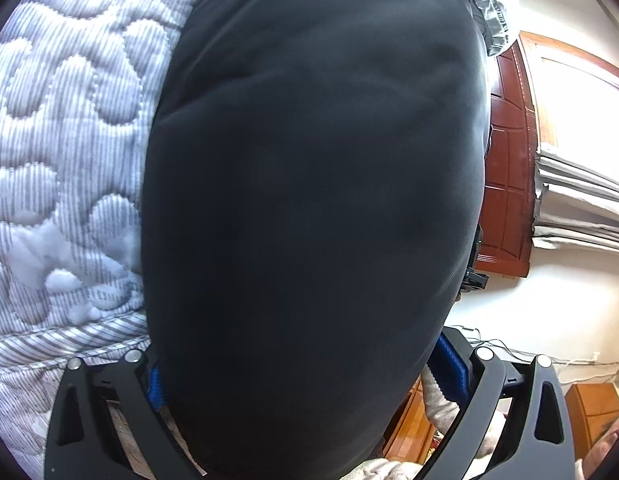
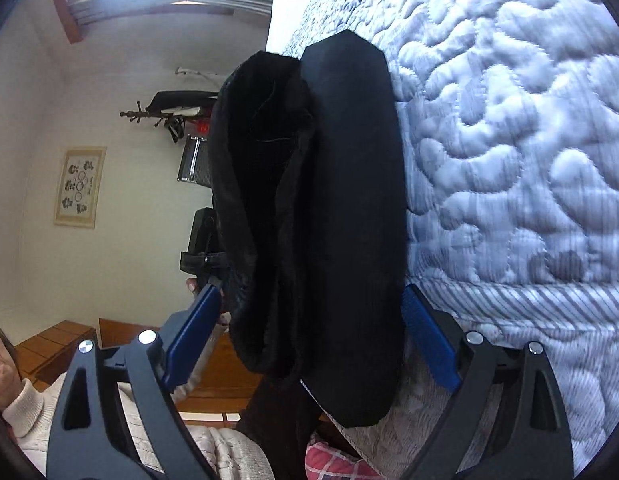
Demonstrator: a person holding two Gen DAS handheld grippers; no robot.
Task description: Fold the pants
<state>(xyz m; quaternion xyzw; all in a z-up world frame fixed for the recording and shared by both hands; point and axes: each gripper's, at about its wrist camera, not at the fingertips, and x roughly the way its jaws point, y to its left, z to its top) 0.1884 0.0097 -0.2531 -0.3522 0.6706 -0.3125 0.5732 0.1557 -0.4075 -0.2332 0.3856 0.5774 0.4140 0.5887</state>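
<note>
In the left wrist view, the black pants (image 1: pixel 309 200) fill the middle of the frame from top to bottom, a broad dark panel of cloth hanging close in front of the lens. The left gripper (image 1: pixel 305 372) shows only at the bottom edge: its blue-padded fingers (image 1: pixel 451 368) stand wide apart on either side of the fabric, with the cloth passing between them. Whether the pads actually pinch the pants cannot be told, since the fabric hides the contact. A quilted grey-and-white striped bedspread (image 1: pixel 61 152) covers the left side of the frame, and a reddish-brown wooden door (image 1: pixel 507 160) stands at right.

In the right wrist view, the pants (image 2: pixel 321 208) hang in the centre as two dark folds side by side, the left one showing a fuzzy inner lining. The right gripper (image 2: pixel 313 336) spreads its blue fingers (image 2: pixel 193 336) far apart at lower left and lower right, flanking the cloth; no clamping is visible, so its hold cannot be told. The quilted bedspread (image 2: pixel 509 160) fills the right half. A framed picture (image 2: pixel 79 186) hangs on the wall at left.
</note>
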